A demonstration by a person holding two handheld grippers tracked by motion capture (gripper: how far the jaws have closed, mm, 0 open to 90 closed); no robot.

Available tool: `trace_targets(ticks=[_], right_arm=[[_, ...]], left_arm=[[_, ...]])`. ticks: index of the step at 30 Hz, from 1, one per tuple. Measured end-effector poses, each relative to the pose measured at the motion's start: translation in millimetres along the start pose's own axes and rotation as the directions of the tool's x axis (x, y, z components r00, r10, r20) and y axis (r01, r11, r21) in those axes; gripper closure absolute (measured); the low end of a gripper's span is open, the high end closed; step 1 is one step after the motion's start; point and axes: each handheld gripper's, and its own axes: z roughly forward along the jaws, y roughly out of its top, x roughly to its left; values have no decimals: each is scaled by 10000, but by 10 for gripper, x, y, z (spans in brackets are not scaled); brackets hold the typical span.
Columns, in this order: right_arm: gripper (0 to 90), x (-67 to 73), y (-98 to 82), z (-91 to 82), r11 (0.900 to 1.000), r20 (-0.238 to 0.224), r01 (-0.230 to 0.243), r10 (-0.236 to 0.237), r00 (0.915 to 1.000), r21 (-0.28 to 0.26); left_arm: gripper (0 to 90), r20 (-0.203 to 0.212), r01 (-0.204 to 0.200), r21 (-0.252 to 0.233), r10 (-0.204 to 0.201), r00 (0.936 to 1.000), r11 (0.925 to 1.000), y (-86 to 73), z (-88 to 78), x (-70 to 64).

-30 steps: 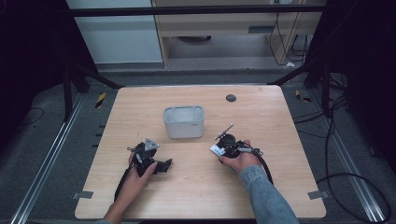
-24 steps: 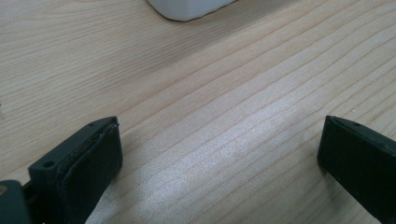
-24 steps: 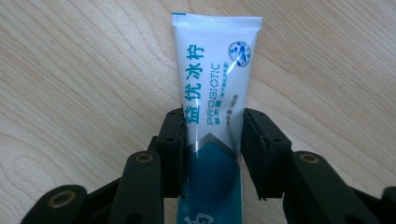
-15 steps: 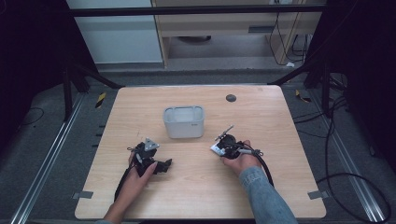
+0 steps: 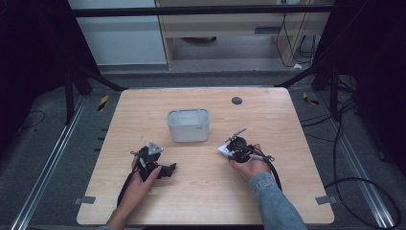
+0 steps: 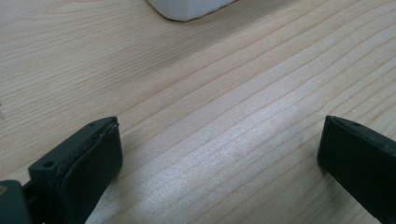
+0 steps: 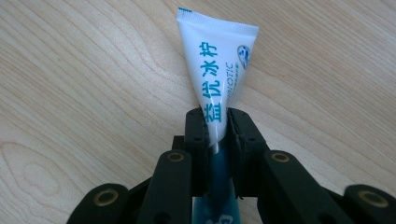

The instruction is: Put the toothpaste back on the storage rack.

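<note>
Jaws of the right gripper (image 7: 216, 128) have just been closing, and they now pinch a white plastic tube with blue-green lettering (image 7: 216, 65) between their black pads; the tube's flat crimped end sticks out beyond the fingertips over the wood, and its darker lower part runs back between the jaws. In the high view this right gripper (image 5: 229, 149) sits in the person's right hand (image 5: 249, 165), low over the bench right of centre, with the tube (image 5: 223, 150) showing as a small white patch at its tip. A grey sleeve (image 5: 275, 203) leads from that hand to the near edge, and a black cable (image 5: 275, 167) curls away from the gripper toward the near right corner.

The left gripper (image 6: 219, 158) stands wide open with nothing between its two black jaws, bare wood grain showing in the gap. In the high view the left gripper (image 5: 165, 170) lies in the left hand (image 5: 143, 177) toward the near left part of the light wooden bench (image 5: 297, 191).

Between and beyond both grippers, near the bench's middle, stands a pale grey rectangular plastic container (image 5: 188, 125), apart from both. A small dark round disc (image 5: 236, 100) lies near the far edge.
</note>
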Motion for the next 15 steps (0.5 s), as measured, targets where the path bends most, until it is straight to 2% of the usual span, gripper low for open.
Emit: trace_targets(ticks=[5,10,15], right_arm=[[792,-18,-15,-79,9990,-141,-184,178,9997,-396],[795,-28,5,-157,9984,-26,-71,69,10000,-555],[798,-91,2,-269,9949,48,-309,315,9995,-961]], left_arm=[[0,0,2,-3,-2,10000,10000,0,0,0],[0,0,3,-2,-3,10000,10000,0,0,0],[0,-2,-28,25,28,10000,10000,0,-2,2]])
